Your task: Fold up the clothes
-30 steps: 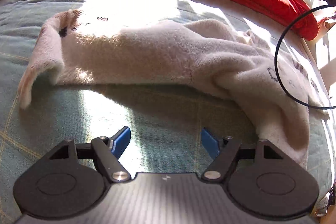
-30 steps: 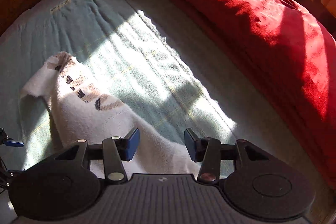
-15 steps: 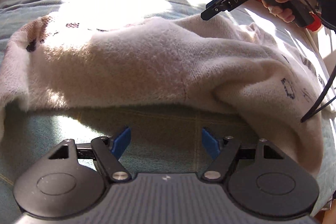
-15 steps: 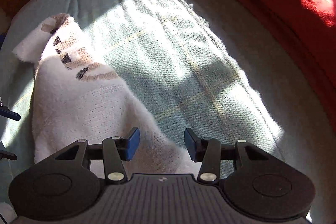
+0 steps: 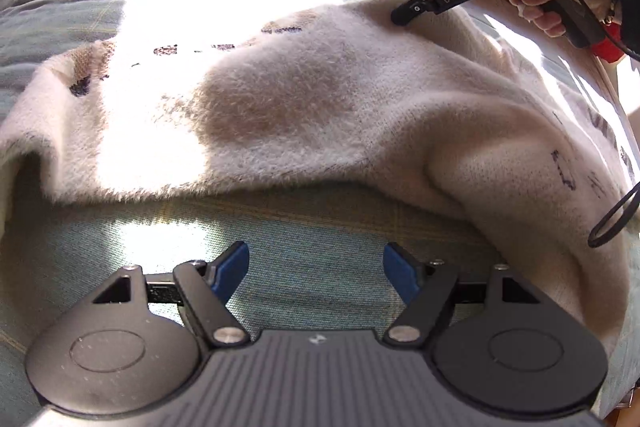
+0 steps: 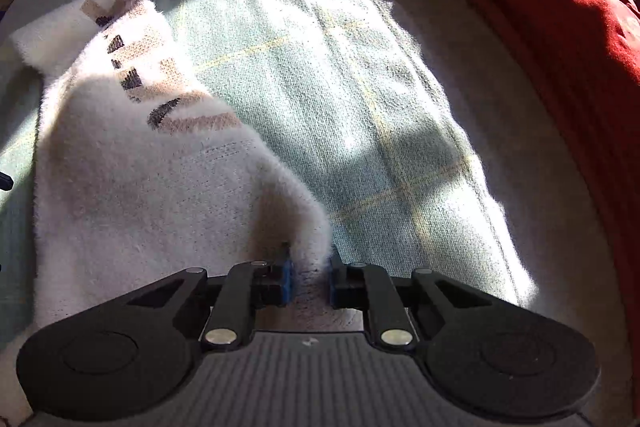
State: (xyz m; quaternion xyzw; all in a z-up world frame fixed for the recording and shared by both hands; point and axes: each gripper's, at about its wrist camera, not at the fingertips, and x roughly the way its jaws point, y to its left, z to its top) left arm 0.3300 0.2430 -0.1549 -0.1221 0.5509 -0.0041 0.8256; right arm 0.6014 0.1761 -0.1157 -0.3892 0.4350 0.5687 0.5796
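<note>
My right gripper is clamped on the far edge of the fluffy cream knitted sweater lying on the pale green checked bedspread, my left gripper gapes empty just short of the near hem, so next I judge it must bite that hem for the fold.

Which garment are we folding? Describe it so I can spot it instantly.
On the pale green bedspread, beside the red duvet, lies a fuzzy cream sweater. Brown-and-black patterned bands mark it; the right gripper pinches its edge.
</note>
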